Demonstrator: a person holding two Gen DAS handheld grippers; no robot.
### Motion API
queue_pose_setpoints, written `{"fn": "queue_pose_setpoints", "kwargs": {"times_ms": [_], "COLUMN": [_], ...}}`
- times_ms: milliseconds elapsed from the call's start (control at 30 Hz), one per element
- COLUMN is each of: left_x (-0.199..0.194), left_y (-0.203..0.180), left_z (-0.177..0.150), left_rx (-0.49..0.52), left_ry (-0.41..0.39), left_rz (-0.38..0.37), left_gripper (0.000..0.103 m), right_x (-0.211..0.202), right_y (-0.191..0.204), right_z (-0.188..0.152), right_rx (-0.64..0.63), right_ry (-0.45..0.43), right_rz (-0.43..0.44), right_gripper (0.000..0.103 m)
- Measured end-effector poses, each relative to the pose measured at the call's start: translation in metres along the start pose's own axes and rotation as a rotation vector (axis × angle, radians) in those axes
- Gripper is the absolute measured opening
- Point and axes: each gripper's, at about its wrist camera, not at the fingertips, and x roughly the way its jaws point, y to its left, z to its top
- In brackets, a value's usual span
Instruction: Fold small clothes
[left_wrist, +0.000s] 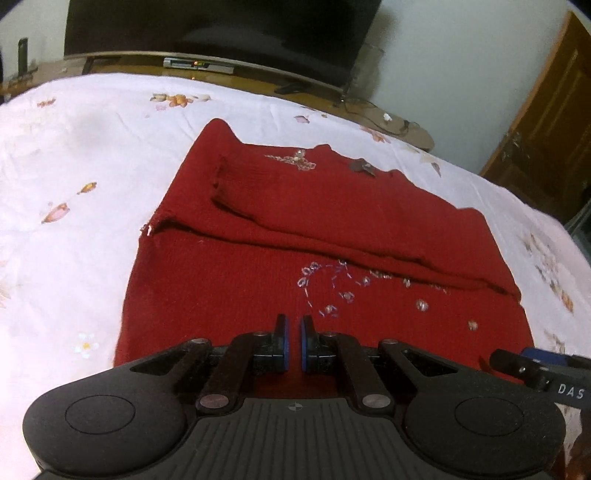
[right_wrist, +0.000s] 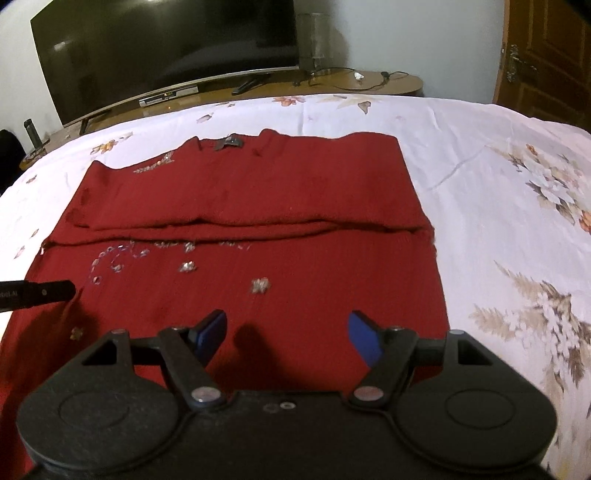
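Sweater (right_wrist: 236, 295) spread mid-frame on bedsheet (right_wrist: 480, 184), sleeves folded across for next fold; left gripper (left_wrist: 294, 328) nearly closed, empty; right gripper (right_wrist: 287, 332) apart, poised over hem.

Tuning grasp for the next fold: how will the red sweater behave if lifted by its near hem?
Likely floppy: the red sweater lies flat, with its sleeves folded limply across it. Probably drapes and sags between pinch points. The knit looks grippy, but the sequin trim may snag the pads.
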Motion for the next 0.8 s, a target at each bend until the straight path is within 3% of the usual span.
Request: {"fn": "queue_pose_setpoints", "kwargs": {"times_ms": [800], "left_x": [-0.027], "left_y": [0.013], "left_z": [-0.019], "left_rx": [0.150], "left_ry": [0.036], "left_rz": [-0.035], "left_gripper": [0.004], "right_x": [-0.037], "right_y": [0.033], "right_z": [-0.032], "right_rx": [0.061], "right_ry": [-0.032], "right_rz": [-0.081], "right_gripper": [0.072]}}
